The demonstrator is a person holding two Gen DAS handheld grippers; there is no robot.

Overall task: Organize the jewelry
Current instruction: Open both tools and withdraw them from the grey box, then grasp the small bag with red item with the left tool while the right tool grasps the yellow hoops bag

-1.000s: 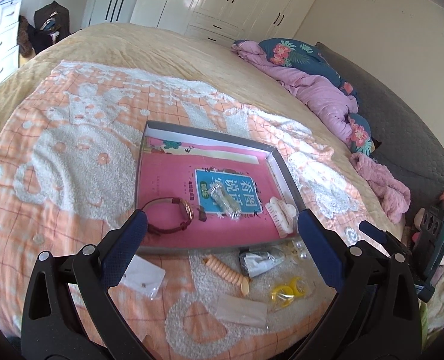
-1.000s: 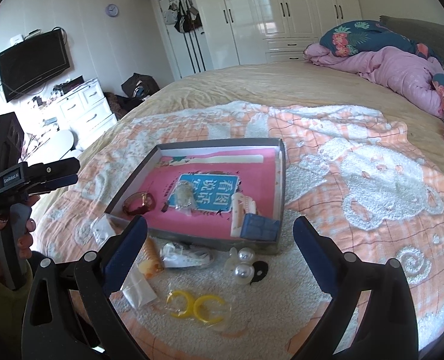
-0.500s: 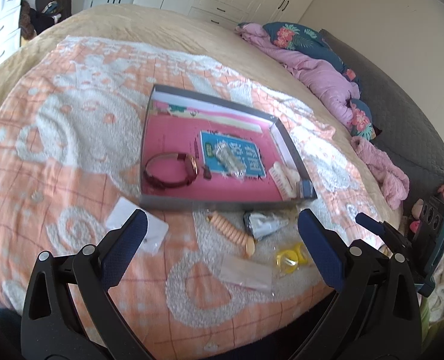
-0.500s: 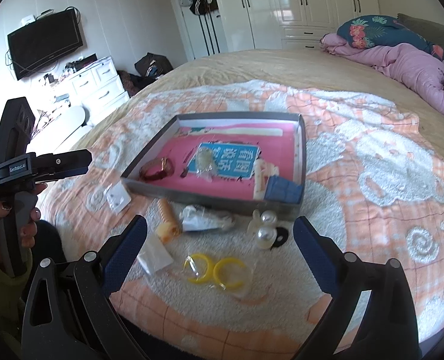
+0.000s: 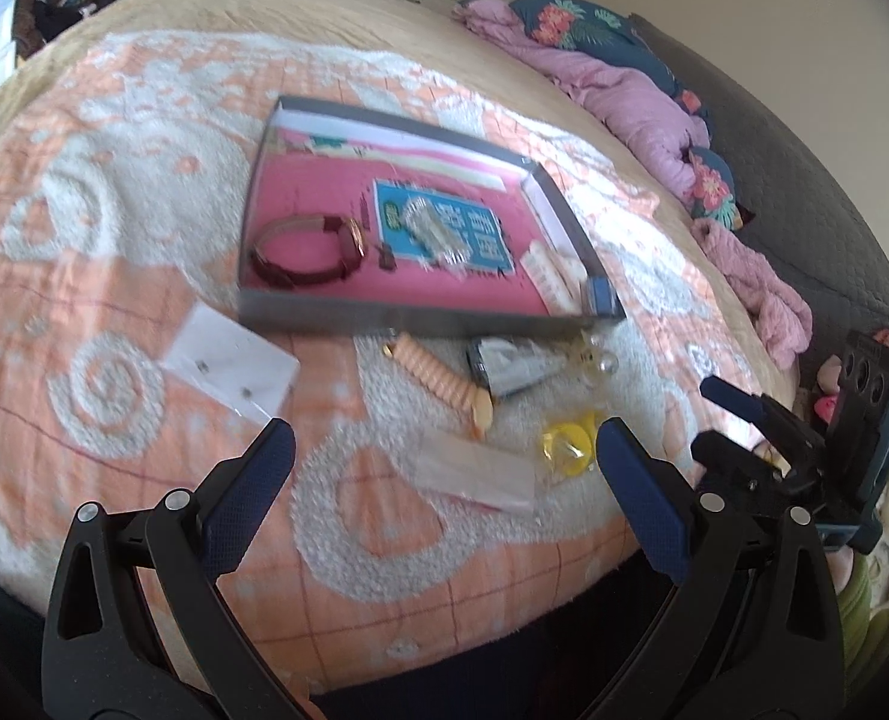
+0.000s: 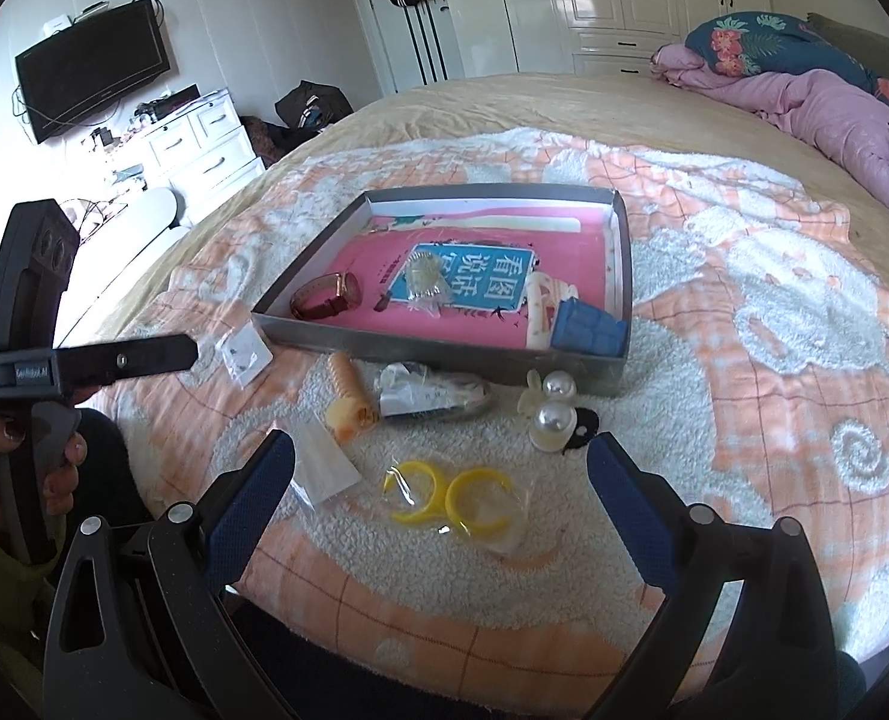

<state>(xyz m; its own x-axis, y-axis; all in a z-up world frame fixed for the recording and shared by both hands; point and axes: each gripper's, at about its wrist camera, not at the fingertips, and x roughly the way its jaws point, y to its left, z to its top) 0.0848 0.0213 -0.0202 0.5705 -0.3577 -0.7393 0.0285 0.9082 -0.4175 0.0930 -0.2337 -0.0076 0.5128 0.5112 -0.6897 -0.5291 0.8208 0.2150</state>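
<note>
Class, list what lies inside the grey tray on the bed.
Inside the grey tray: a red-strapped watch, a clear bagged trinket, a cream comb, a blue block. They partly cover a pink book.

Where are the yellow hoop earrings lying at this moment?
In the right wrist view, the yellow hoop earrings lie in a clear bag on the blanket, outside the gray tray, in front of it, beside the pearl hair clip and between the open right gripper's fingers.
</note>
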